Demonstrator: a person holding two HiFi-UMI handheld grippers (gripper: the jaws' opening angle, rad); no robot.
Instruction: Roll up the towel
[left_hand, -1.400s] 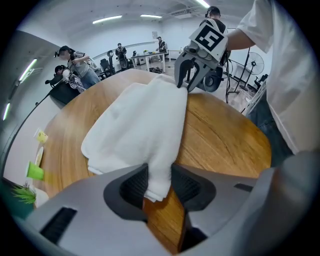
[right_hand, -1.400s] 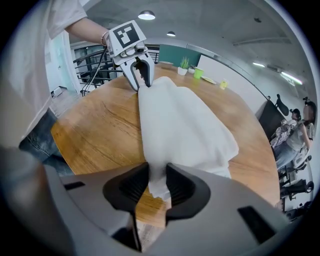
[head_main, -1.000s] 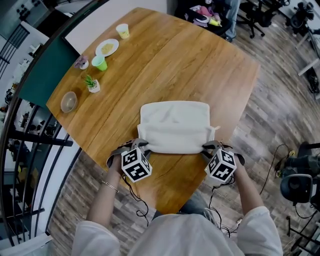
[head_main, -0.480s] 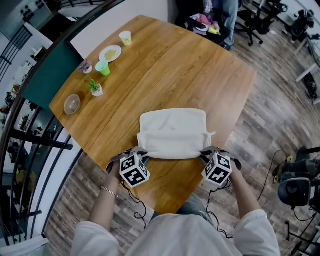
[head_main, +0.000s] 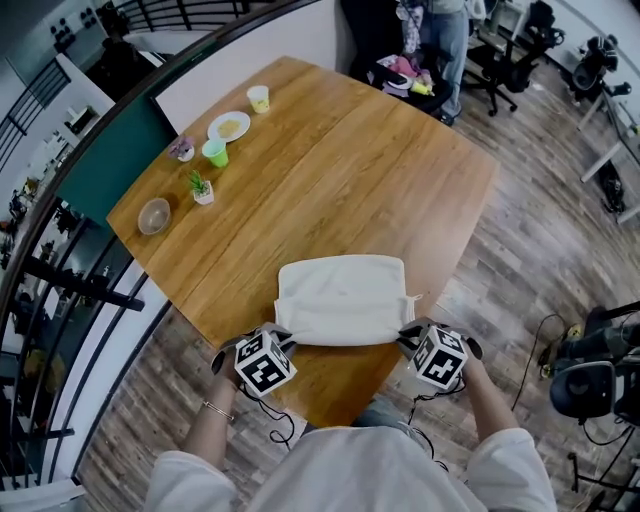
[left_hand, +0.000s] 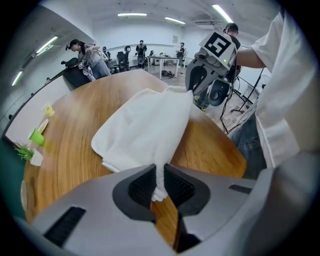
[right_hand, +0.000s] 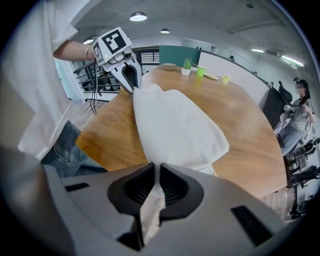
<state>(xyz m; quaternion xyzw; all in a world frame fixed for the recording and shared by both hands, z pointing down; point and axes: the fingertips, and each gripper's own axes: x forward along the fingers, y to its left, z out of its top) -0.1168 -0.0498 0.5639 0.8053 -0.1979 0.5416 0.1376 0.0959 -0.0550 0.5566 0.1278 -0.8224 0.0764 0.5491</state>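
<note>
A white towel (head_main: 343, 298) lies folded on the wooden table (head_main: 330, 160) near its front edge. My left gripper (head_main: 283, 335) is shut on the towel's near left corner. In the left gripper view the cloth (left_hand: 145, 125) runs down between the pads (left_hand: 142, 184). My right gripper (head_main: 408, 333) is shut on the near right corner, and the towel (right_hand: 175, 125) is pinched at its jaws (right_hand: 155, 185). Both pairs of jaws have just been closing on the cloth. The near edge is lifted off the wood and stretched between the two grippers.
At the table's far left stand a plate (head_main: 230, 126), a green cup (head_main: 214, 152), a yellow cup (head_main: 259, 98), a small potted plant (head_main: 202, 187) and a bowl (head_main: 154, 215). A person (head_main: 440, 40) and office chairs are beyond the far edge.
Both grippers have tightened on the towel's near corners and risen with them. The near edge has come up off the table.
</note>
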